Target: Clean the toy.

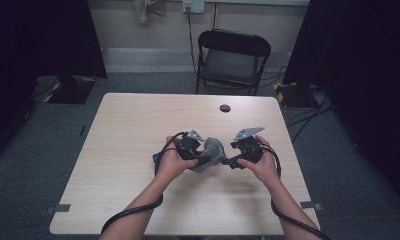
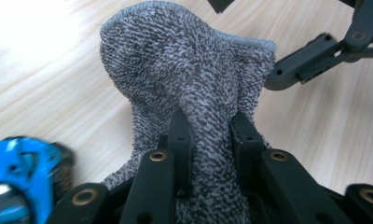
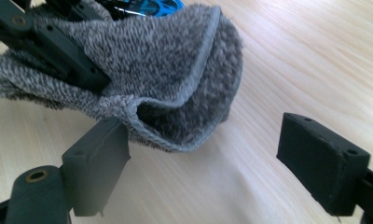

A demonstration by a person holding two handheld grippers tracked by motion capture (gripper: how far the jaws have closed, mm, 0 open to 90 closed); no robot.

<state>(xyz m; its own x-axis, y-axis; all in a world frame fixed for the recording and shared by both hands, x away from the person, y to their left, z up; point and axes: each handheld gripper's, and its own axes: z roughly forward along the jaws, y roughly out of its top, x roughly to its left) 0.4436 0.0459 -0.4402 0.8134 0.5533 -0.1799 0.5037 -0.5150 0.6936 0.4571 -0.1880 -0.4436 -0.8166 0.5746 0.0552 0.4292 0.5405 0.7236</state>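
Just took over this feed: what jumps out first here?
The grey towel, bunched mid-table, is pinched in the left claw. The right claw stands open right beside its hem, not gripping it. Beyond the wooden table stands a black folding chair.

A light wooden bench [image 1: 138, 150] is standing on grey carpet [image 1: 33, 150]. Beyond its far edge a black folding chair [image 1: 233, 60] is facing it, backing onto a pale wall [image 1: 138, 25]. Above the chair a wall socket [image 1: 193, 6] is feeding a cable hanging down. Dark curtains [image 1: 38, 35] are flanking the bench on both sides, with cables [image 1: 308, 117] trailing right of the chair.
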